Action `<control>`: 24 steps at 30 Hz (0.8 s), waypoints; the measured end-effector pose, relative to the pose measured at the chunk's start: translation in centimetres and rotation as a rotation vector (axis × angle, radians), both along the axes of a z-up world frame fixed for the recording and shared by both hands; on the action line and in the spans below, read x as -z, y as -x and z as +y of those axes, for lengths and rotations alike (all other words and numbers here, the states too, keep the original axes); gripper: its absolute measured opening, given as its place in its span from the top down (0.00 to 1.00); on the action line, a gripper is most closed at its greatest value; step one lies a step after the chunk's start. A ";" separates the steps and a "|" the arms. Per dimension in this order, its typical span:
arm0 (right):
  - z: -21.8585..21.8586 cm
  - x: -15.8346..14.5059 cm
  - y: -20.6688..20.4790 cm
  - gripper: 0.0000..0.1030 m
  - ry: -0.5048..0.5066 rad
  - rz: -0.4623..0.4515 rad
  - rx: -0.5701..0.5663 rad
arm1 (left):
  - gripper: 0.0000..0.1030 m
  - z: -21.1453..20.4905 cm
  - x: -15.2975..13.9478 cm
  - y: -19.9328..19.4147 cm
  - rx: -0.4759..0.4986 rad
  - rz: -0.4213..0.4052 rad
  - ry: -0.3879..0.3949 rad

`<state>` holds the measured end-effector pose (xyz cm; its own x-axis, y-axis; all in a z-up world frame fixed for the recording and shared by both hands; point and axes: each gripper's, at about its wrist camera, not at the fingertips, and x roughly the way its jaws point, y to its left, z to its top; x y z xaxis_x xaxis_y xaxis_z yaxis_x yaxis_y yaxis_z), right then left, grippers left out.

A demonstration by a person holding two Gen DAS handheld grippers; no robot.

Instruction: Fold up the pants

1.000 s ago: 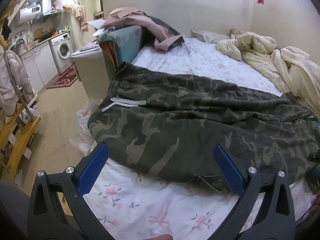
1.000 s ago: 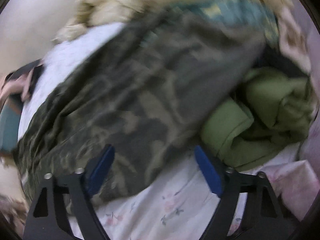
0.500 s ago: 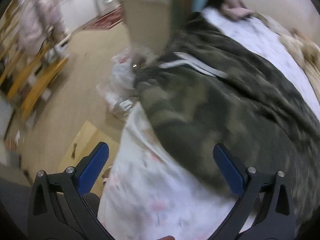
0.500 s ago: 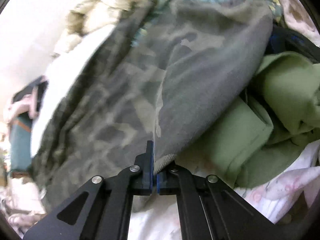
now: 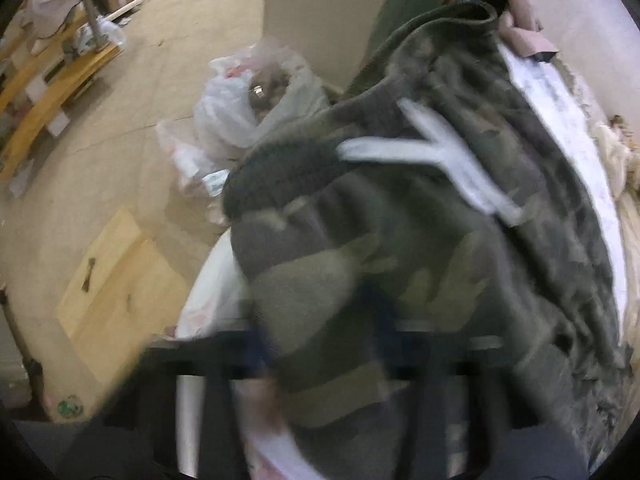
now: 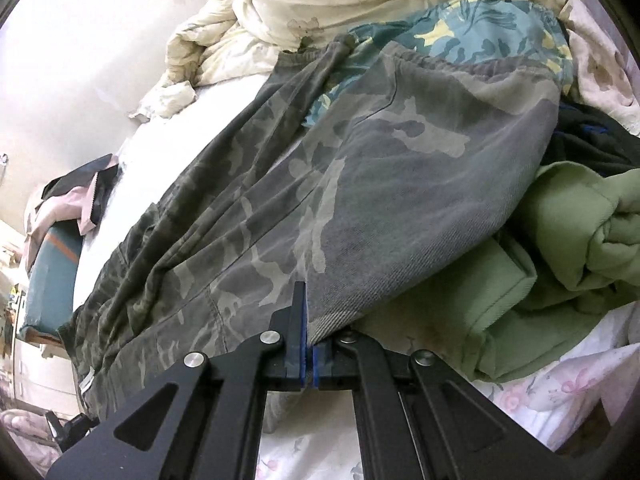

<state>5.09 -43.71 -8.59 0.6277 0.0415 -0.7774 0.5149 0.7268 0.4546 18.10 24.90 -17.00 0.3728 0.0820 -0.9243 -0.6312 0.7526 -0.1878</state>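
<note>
Honestly, with my right gripper [image 6: 307,354] clamped on a hem of the camo pants [image 6: 360,184] lying across the bed [image 6: 540,396] and my blurred left gripper [image 5: 320,344] closed at their waistband, either thin bite could slip when I lift.

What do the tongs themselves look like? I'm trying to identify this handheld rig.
The right tongs are matte black angular linkage arms with triangular cut-outs, joined by round silver pivot bolts, and tipped with blue pads. The left tongs are motion-blurred, but show the same black frame and a blue pad. No cables or markings show.
</note>
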 end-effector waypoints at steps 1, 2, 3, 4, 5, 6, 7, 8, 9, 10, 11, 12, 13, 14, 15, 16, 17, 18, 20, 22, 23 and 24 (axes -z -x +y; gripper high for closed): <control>-0.2 -0.2 0.3 1.00 -0.007 -0.017 0.005 | 0.99 -0.1 -0.7 0.1 -0.005 -0.003 -0.036; -0.4 -0.5 0.4 1.00 -0.009 -0.032 0.006 | 0.99 0.0 -1.6 0.3 -0.014 -0.026 -0.060; -0.5 -0.9 0.5 1.00 -0.008 -0.053 0.007 | 0.99 0.0 -2.4 0.5 -0.019 -0.041 -0.072; -0.5 -1.2 0.5 1.00 -0.005 -0.063 0.006 | 0.99 0.1 -2.9 0.7 -0.022 -0.047 -0.078; -0.5 -1.5 0.5 1.00 0.001 -0.071 0.006 | 0.99 0.0 -3.6 0.9 -0.024 -0.058 -0.075; -0.4 -1.7 0.5 1.00 0.005 -0.077 0.007 | 0.99 -0.3 -4.2 0.9 -0.013 -0.067 -0.076; -0.3 -1.8 0.4 1.00 0.005 -0.079 0.008 | 0.99 -0.5 -4.6 0.9 0.000 -0.070 -0.089; -0.3 -1.9 0.5 1.00 0.005 -0.082 0.010 | 0.99 -0.5 -5.1 0.9 0.006 -0.077 -0.102; -0.4 -2.1 0.5 1.00 0.003 -0.091 0.015 | 0.99 -0.5 -5.7 1.3 0.002 -0.088 -0.108; -0.4 -2.2 0.5 1.00 0.005 -0.096 0.016 | 1.00 -0.3 -5.9 1.4 -0.004 -0.091 -0.104; -0.4 -2.3 0.5 1.00 0.013 -0.098 0.015 | 0.99 0.0 -6.3 1.8 -0.019 -0.096 -0.090; -0.4 -2.5 0.6 1.00 0.028 -0.102 0.017 | 1.00 0.2 -6.7 2.1 -0.024 -0.103 -0.081; -0.5 -2.6 0.7 1.00 0.031 -0.103 0.019 | 0.99 0.2 -7.0 2.2 -0.025 -0.108 -0.080; -0.5 -2.6 0.8 1.00 0.026 -0.107 0.023 | 0.99 0.3 -7.3 2.4 -0.028 -0.114 -0.075; -0.6 -2.7 0.8 1.00 0.019 -0.112 0.028 | 0.99 0.3 -7.5 2.5 -0.029 -0.116 -0.070; -0.7 -2.9 0.9 1.00 0.020 -0.118 0.034 | 0.99 0.3 -7.8 2.5 -0.028 -0.116 -0.069; -0.8 -3.1 1.0 1.00 0.027 -0.120 0.038 | 0.99 0.3 -8.1 2.7 -0.029 -0.113 -0.076; -0.8 -3.2 1.1 1.00 0.032 -0.122 0.042 | 0.99 0.2 -8.5 3.0 -0.036 -0.104 -0.100; -1.0 -3.3 1.2 1.00 0.019 -0.122 0.052 | 0.99 0.3 -8.8 3.1 -0.034 -0.103 -0.115; -1.3 -3.3 1.4 1.00 0.010 -0.119 0.060 | 0.99 0.4 -8.9 3.3 -0.031 -0.093 -0.120; -1.4 -3.4 1.5 1.00 0.011 -0.119 0.062 | 0.99 0.6 -9.0 3.5 -0.036 -0.088 -0.120; -1.4 -3.5 1.7 1.00 0.017 -0.119 0.068 | 0.99 0.7 -9.1 3.9 -0.044 -0.086 -0.117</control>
<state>3.43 -45.13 -5.11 0.7165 -0.0164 -0.6973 0.5061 0.7003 0.5035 14.20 25.58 -7.86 0.4435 0.2050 -0.8725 -0.6494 0.7444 -0.1553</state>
